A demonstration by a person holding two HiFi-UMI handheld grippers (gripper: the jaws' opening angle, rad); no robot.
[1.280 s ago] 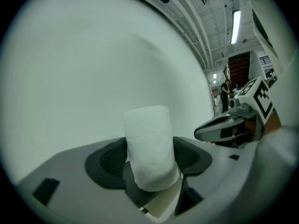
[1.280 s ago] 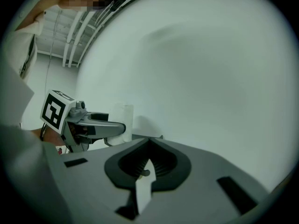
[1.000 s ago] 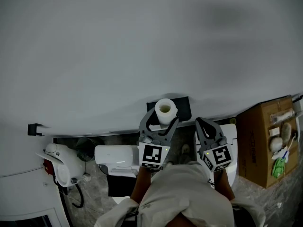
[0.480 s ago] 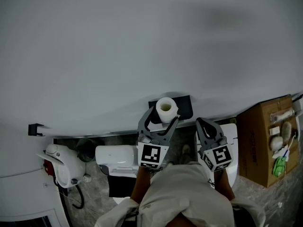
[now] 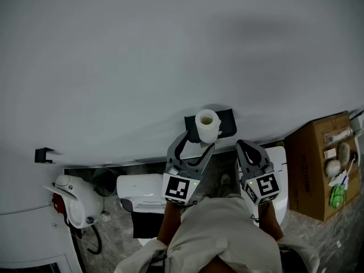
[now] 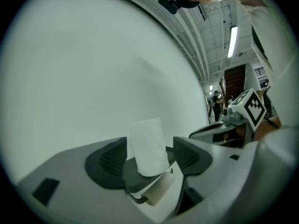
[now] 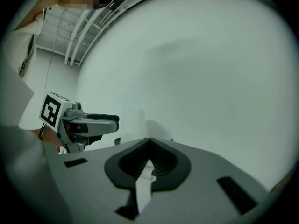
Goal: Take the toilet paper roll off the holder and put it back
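Observation:
A white toilet paper roll (image 5: 207, 125) stands upright on a black wall holder (image 5: 226, 123). My left gripper (image 5: 198, 142) is open just below it in the head view, tips either side of the roll's near end. In the left gripper view the roll (image 6: 147, 146) sits between the two dark pads (image 6: 108, 158) with a gap on each side. The jaws have just been closing slightly and do not press on it. Under the roll is the dark holder plate (image 6: 140, 183). My right gripper (image 5: 245, 147) is shut and empty, to the right of the holder.
A cardboard box (image 5: 311, 172) with small items stands at the right. Below the wall are a white toilet (image 5: 277, 158), a white appliance (image 5: 139, 189) and a white-and-red device (image 5: 77, 201). A black bracket (image 5: 41, 154) sticks out at left. The person's pale clothing (image 5: 227, 232) fills the bottom.
The roll overlapped the left gripper's jaw tips a second ago. It and the holder now show a little farther ahead of the tips. The right gripper stays shut.

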